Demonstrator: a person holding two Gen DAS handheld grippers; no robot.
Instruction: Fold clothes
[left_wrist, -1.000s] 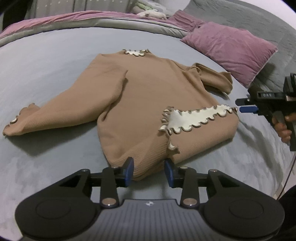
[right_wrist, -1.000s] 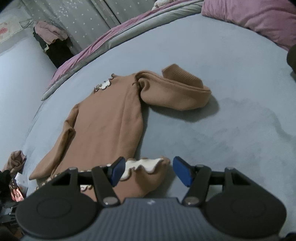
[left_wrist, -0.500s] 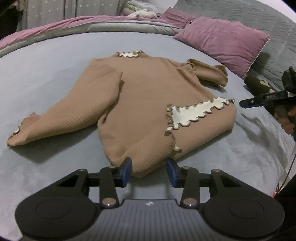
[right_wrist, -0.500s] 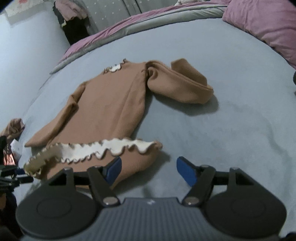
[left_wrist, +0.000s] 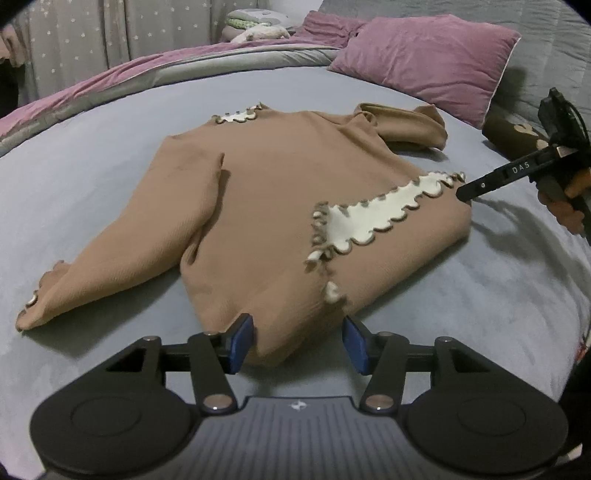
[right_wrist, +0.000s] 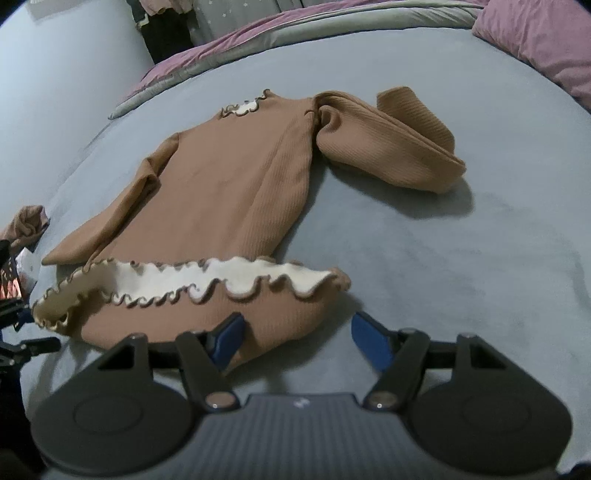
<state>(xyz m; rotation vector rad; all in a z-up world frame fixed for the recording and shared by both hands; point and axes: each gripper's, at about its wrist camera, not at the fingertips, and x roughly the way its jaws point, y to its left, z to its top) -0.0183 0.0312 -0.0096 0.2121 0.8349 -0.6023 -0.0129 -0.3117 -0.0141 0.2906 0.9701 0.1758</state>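
My left claw (left_wrist: 298, 343) opening, folded corner of brown sweater (left_wrist: 266, 192) between pads, not pinched. My right claw (right_wrist: 300, 339) spread, sweater's hem fold just ahead on grey bed (right_wrist: 461, 258).

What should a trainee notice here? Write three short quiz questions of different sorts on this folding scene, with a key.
1. True or false: the bottom edge of the brown garment is turned up, so its cream lining shows.
2. Which thing lies beyond the garment, towards the head of the bed? A. a purple pillow B. a laptop C. a laundry basket
3. Fill the gap: the garment lies spread on a grey-blue ____.

Key: 1 true; 2 A; 3 bedspread.
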